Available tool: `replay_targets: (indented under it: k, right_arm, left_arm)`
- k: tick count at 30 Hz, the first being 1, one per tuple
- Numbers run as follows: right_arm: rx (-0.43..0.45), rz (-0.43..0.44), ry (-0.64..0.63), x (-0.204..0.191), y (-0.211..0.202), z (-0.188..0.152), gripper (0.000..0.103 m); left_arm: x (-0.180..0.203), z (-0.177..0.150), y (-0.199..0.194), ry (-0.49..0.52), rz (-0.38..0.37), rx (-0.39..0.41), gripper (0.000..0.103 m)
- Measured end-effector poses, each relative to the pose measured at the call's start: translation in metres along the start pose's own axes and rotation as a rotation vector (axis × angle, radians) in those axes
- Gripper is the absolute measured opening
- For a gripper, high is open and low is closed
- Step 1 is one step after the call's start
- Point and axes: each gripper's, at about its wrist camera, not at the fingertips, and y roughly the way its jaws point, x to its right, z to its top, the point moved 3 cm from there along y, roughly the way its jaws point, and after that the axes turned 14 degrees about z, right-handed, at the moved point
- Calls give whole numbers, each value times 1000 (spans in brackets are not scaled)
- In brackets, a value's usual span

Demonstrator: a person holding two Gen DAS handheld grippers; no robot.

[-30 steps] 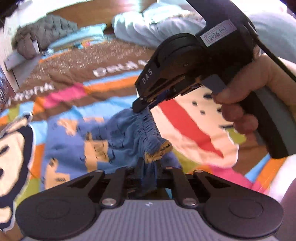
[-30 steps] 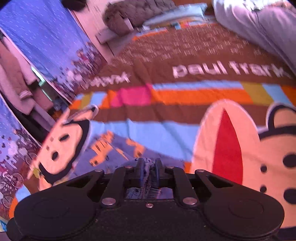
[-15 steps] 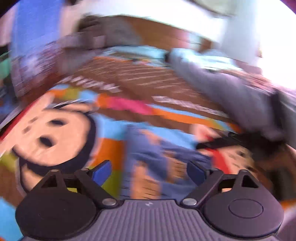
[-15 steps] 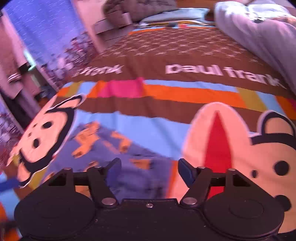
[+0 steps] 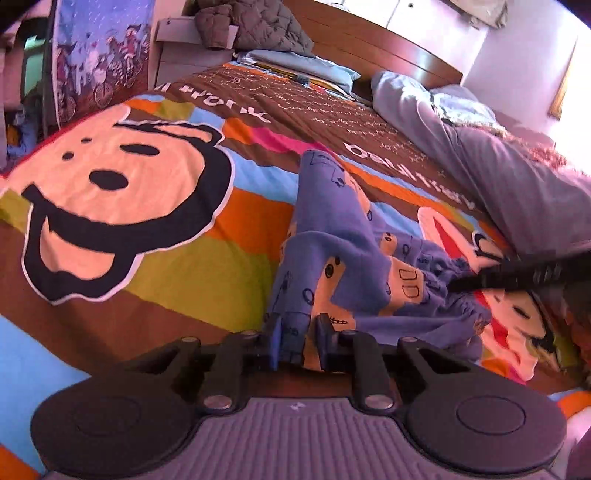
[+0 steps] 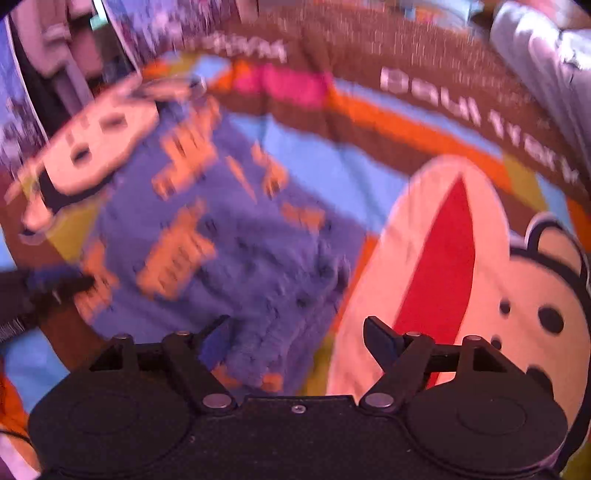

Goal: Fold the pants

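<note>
The pants [image 5: 332, 236] are small, blue with orange cartoon prints, and lie rumpled on the cartoon bedspread [image 5: 155, 236]. In the left wrist view my left gripper [image 5: 298, 343] is shut on a near edge of the pants. The right gripper's dark fingers [image 5: 517, 277] rest at the pants' gathered waistband on the right. In the right wrist view the pants [image 6: 229, 236] spread out ahead, blurred. My right gripper [image 6: 295, 339] is open, its jaws wide apart over the waistband, holding nothing. The left gripper [image 6: 40, 288] shows at the left edge.
A grey-lilac duvet [image 5: 498, 173] is heaped along the right side of the bed. A dark quilted jacket [image 5: 255, 26] lies on the wooden headboard [image 5: 369, 44]. A blue printed curtain [image 5: 99, 55] hangs at the left bed edge.
Both grippers let go of the waistband and opened. The left gripper then moved along the pants and shut on a near edge. The right gripper stays open over the waistband.
</note>
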Motion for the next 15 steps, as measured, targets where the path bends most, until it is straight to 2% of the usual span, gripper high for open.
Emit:
replay_targets:
  k: [3,5,8,9,10,12,15]
  right_arm:
    - [146,69,-4,-17,-7,22,79]
    - [202,100,-52,-33,-1,40,76]
    - [202,145,-178,-61,26,62,39]
    - [162,159,-191,-67,42,67,19]
    - [119,185,-178,-69,56,70,10]
    - [83,223,-137,-66,76,76,9]
    - [88,232,-90,-57,89,84,9]
  left_arm:
    - [-4,1,-1,-30,-16,-7,22]
    - [-5,1,0,-35,-20,-5,22]
    - [-5,0,1,-39,-26,-6,22]
    - [-5,-1,-1,-43,-29,-7,22]
    - [-6,0,0,-49,-32,-9,22]
    - [-6,0,1,-53,-38,-13,22]
    - [-4,0,1,-37,-29,-16,22]
